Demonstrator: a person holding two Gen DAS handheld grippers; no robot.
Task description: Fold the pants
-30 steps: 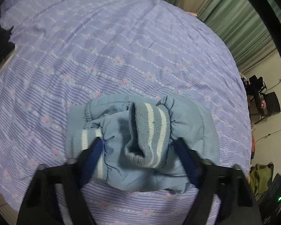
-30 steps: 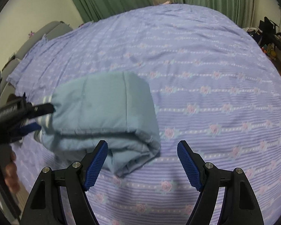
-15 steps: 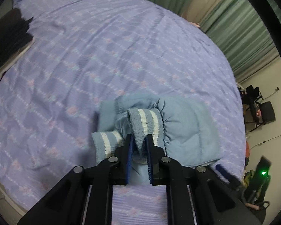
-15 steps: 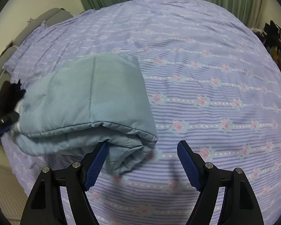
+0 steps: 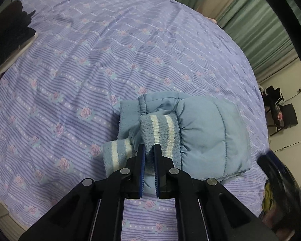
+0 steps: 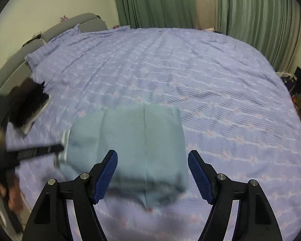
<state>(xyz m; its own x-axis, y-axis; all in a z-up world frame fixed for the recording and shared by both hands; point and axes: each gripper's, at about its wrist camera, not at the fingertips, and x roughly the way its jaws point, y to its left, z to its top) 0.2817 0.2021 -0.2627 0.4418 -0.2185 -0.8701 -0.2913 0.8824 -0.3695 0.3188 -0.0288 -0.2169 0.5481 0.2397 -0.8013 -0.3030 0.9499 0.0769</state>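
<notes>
Partly hidden: striped cuff (image 5: 160, 132) of folded pants (image 5: 206, 138), pinched by left gripper (image 5: 148, 150); right gripper (image 6: 153, 160) spread wide, blurred.

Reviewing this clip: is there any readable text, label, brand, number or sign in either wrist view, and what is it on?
No readable text in either view.
The folded light-blue padded pants with striped knit cuffs: no tag or print visible.
The lilac striped rose-pattern bedsheet: pattern only, no words.
The left gripper, seen from the right wrist view: pale marks along its side, too blurred to read.
The dark items at the bed edge: nothing legible.
</notes>
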